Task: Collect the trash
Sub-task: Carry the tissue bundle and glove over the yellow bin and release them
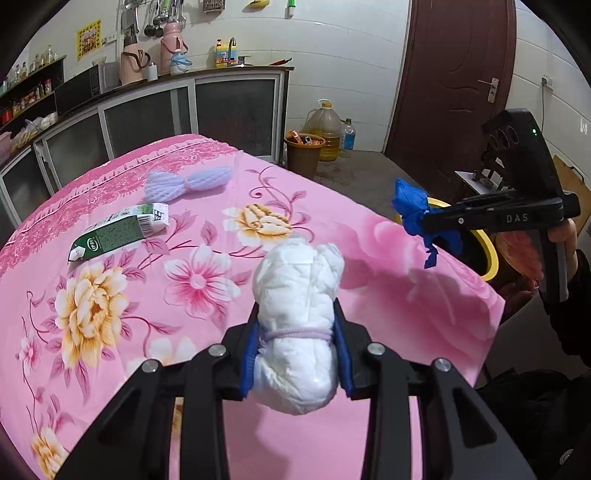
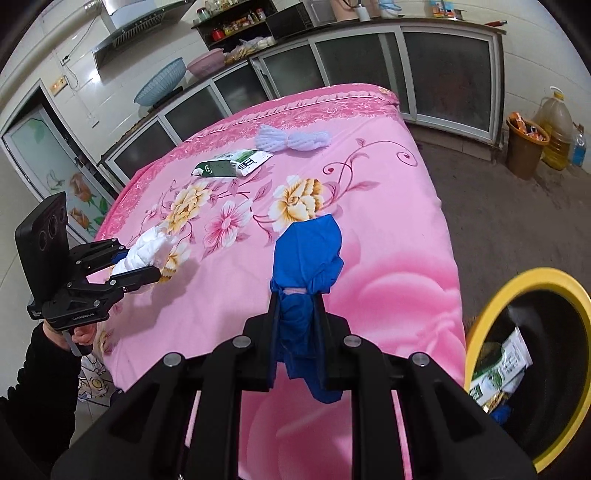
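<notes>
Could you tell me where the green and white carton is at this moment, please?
The flattened green and white carton lies on the pink floral tablecloth, far-left in the left wrist view, beside the white foam net sleeve.

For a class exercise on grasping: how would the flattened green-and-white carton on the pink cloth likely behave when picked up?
The flattened green-and-white carton looks crushed flat, so it is probably light and fairly floppy. Lying flat on the pink floral cloth, it should not roll, but its low edge may be hard to pinch.

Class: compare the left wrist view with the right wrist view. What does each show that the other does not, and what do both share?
Left wrist only: a brown door.
Right wrist only: cartons inside the yellow-rimmed bin, a range hood.
Both: the pink cloth, green carton, foam net, white bundle in the left gripper, blue bundle in the right gripper.
</notes>
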